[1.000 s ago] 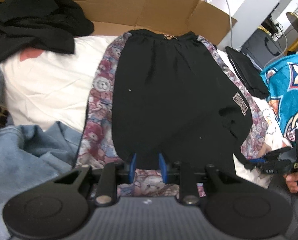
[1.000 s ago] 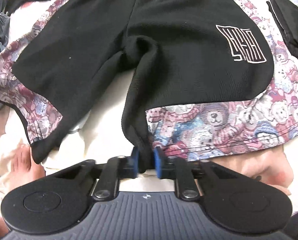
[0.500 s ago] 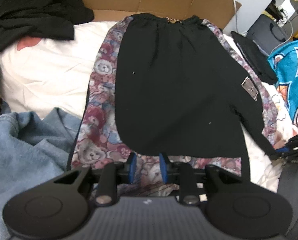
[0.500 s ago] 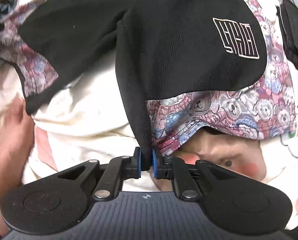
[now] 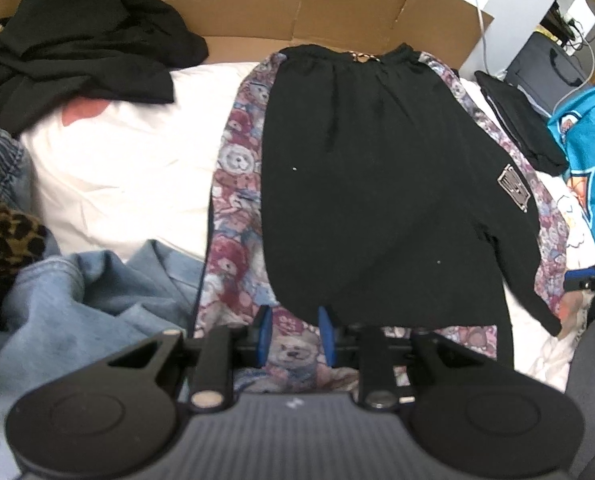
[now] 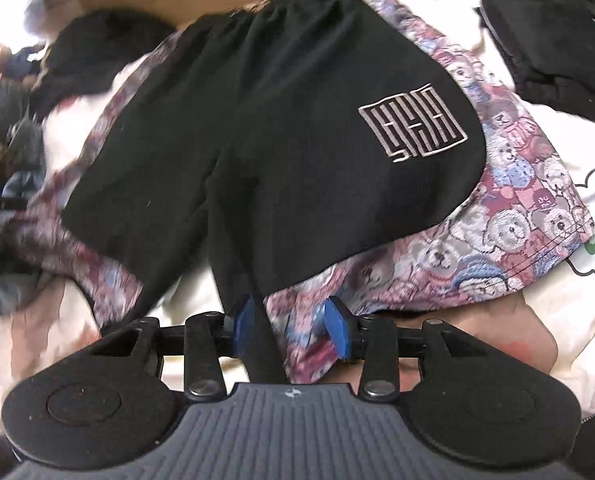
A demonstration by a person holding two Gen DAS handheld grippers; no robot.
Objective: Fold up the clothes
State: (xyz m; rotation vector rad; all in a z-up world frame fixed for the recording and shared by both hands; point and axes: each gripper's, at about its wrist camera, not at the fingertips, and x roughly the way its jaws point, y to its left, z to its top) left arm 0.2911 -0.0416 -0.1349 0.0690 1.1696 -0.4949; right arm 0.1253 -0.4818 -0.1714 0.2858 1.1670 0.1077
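While the right tool (image 6: 291,326) is opening around the shorts (image 5: 377,184), the left tool's (image 5: 293,334) state stays unclear.

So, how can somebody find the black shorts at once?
Look on the white bedding before the cardboard box. The black shorts lie flat there; unlike the black heap, they have teddy-bear side panels and an embroidered logo.

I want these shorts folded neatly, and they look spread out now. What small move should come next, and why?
Probably draw the right gripper back off the hem. Its fingers are opening and no longer pinch the cloth between them. The shorts already lie flat, waistband far, legs near, so the leg is placed. The left gripper sits at the other hem with its fingers apart, ready for the fold.
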